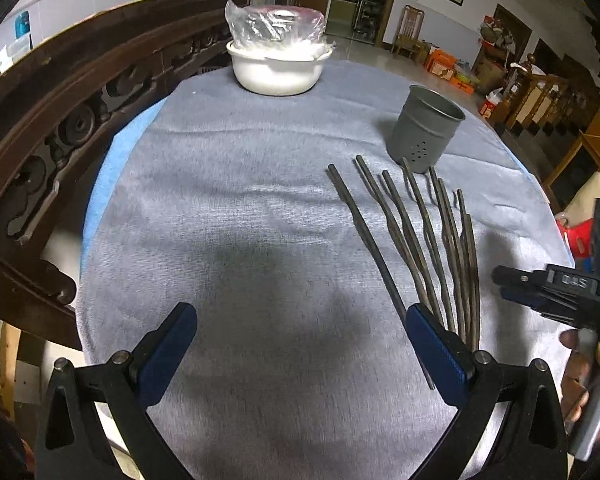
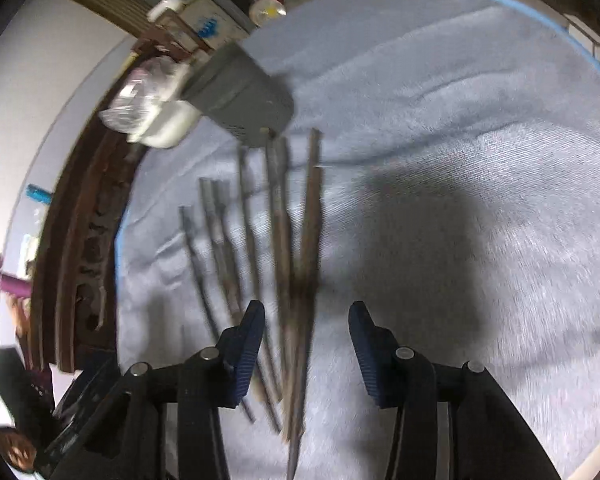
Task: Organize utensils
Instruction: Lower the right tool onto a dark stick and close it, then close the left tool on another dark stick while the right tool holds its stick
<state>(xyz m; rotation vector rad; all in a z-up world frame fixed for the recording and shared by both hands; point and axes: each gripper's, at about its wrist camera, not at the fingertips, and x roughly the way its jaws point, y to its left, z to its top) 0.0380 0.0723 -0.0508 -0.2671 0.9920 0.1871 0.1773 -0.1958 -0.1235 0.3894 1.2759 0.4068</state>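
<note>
Chopsticks (image 1: 420, 240) lie fanned on the cloth-covered surface (image 1: 240, 200) just ahead-right of the wide-open, empty left gripper (image 1: 300, 340) and between the parted fingers of the right gripper (image 2: 306, 344), whose body carries unreadable white lettering, the grey holder (image 1: 426, 132) beyond.

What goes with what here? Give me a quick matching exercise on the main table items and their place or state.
Things:
1. grey metal perforated utensil cup
2. dark slender chopsticks
3. white ceramic bowl
4. left hand-held gripper

States:
A. holds a clear plastic bag
B. standing upright, nothing sticking out
C. open above the cloth
D. lying fanned out on the grey cloth

Pairs: 1-B, 2-D, 3-A, 4-C
</note>
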